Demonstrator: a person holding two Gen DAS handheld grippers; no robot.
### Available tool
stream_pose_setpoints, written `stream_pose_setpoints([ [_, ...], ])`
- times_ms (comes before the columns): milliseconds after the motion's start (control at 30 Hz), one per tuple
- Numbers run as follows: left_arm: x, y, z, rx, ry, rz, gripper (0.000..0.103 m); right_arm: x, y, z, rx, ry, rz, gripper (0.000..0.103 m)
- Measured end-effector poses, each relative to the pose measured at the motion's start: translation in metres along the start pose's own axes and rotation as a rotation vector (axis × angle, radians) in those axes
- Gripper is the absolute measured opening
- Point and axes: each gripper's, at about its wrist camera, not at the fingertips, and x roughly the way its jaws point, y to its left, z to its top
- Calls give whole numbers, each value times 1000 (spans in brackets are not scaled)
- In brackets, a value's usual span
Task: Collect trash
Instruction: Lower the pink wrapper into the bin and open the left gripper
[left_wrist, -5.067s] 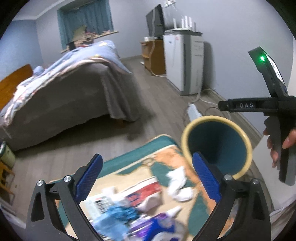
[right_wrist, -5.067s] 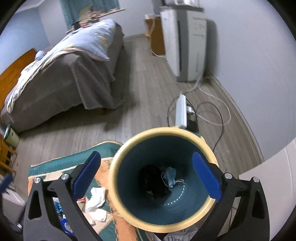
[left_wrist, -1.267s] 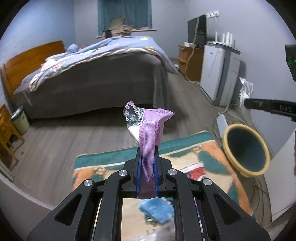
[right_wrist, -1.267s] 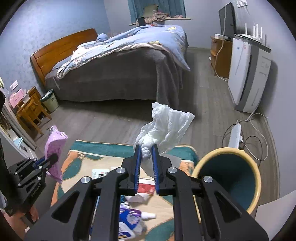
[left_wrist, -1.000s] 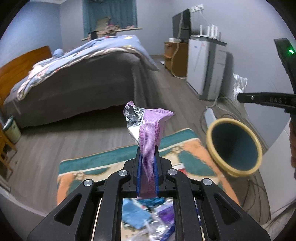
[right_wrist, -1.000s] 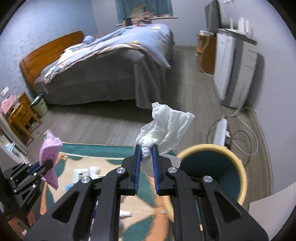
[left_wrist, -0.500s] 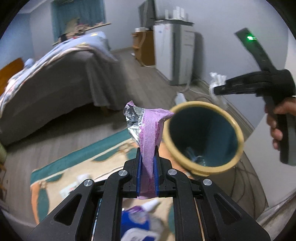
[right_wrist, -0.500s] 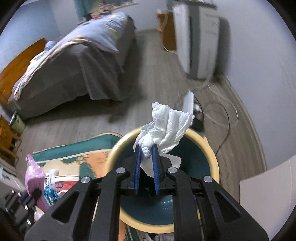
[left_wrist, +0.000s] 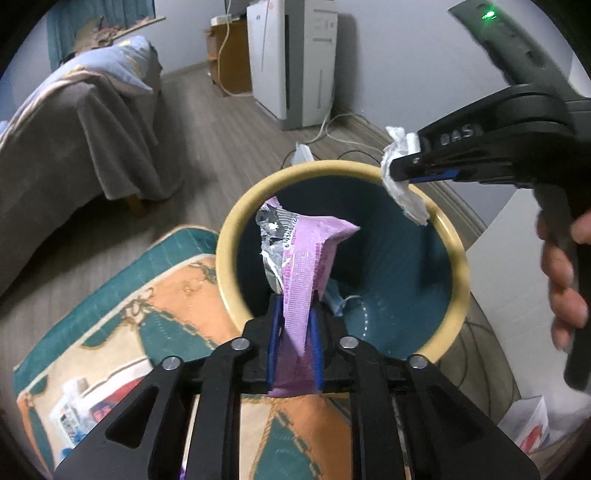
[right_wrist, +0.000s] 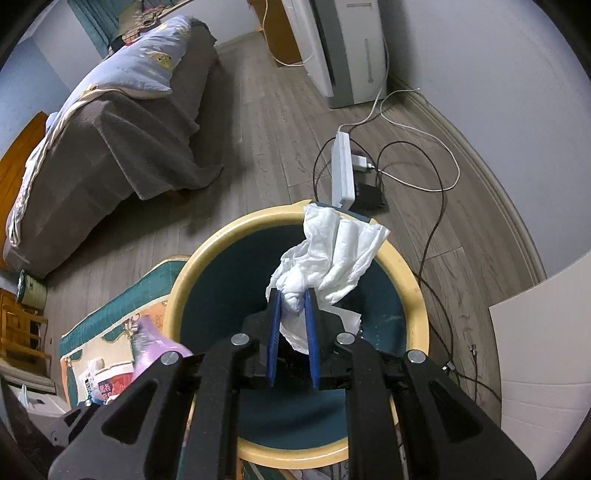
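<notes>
A round bin with a yellow rim (left_wrist: 229, 236) and a dark teal inside stands on the floor below both grippers. My left gripper (left_wrist: 295, 306) hangs over its near edge. A purple snack wrapper (left_wrist: 310, 251) stands between the left jaws, which are opening, and a thin gap shows beside the left pad. My right gripper (right_wrist: 291, 295) is shut on a crumpled white tissue (right_wrist: 332, 254) above the bin's opening (right_wrist: 406, 273). In the left wrist view the right gripper (left_wrist: 393, 168) reaches in from the right with the tissue (left_wrist: 402, 195) over the far rim.
A teal and orange rug (left_wrist: 147, 295) lies left of the bin with several packets (left_wrist: 81, 402) on it. A bed (left_wrist: 74, 129) stands beyond. A power strip with cables (right_wrist: 341, 166) lies behind the bin. A white board (right_wrist: 535, 332) leans at the right.
Both grippers have come down and forward until they hang over the bin. The left jaws have parted a little around the wrapper. The right grip on the tissue is unchanged.
</notes>
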Motion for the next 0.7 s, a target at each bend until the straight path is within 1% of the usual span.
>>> stream_pose_setpoints([
  [67, 3, 2, 0, -4, -4, 0, 27, 1, -1, 1, 6, -1, -6, 15],
  [133, 3, 1, 1, -2, -11, 1, 36, 2, 0, 1, 7, 5, -5, 20],
  [200, 1, 1, 2, 9, -24, 7, 54, 4, 2, 0, -1, 7, -10, 27],
  [233, 0, 1, 3, 14, -31, 14, 57, 4, 3, 0, -3, 6, -11, 29],
  [300, -5, 1, 1, 19, -43, 15, 62, 2, 4, 0, -2, 0, -17, 43],
  [333, -6, 1, 0, 20, -46, 18, 64, 1, 5, 0, -3, -4, -18, 47],
  [367, -9, 3, -1, 20, -54, 26, 68, 0, 5, 0, -6, -9, -20, 55],
  [400, -12, 4, -2, 18, -62, 32, 74, -1, 6, 0, -10, -15, -23, 61],
  [433, -17, 7, -4, 14, -72, 38, 78, -2, 7, 1, -14, -20, -25, 64],
  [467, -21, 10, -6, 7, -85, 49, 84, -3, 8, 1, -18, -26, -30, 70],
  [500, -26, 13, -7, -1, -95, 60, 89, -4, 9, 1, -20, -30, -34, 79],
  [533, -32, 17, -10, -11, -105, 77, 90, -6, 10, 2, -20, -37, -38, 84],
  [567, -36, 20, -10, -18, -108, 87, 91, -8, 12, 2, -19, -49, -41, 94],
  [600, -41, 26, -12, -29, -110, 95, 92, -10, 14, 2, -20, -56, -42, 98],
  [700, -58, 42, -17, -65, -118, 108, 93, -17, 24, 3, -41, -76, -40, 97],
])
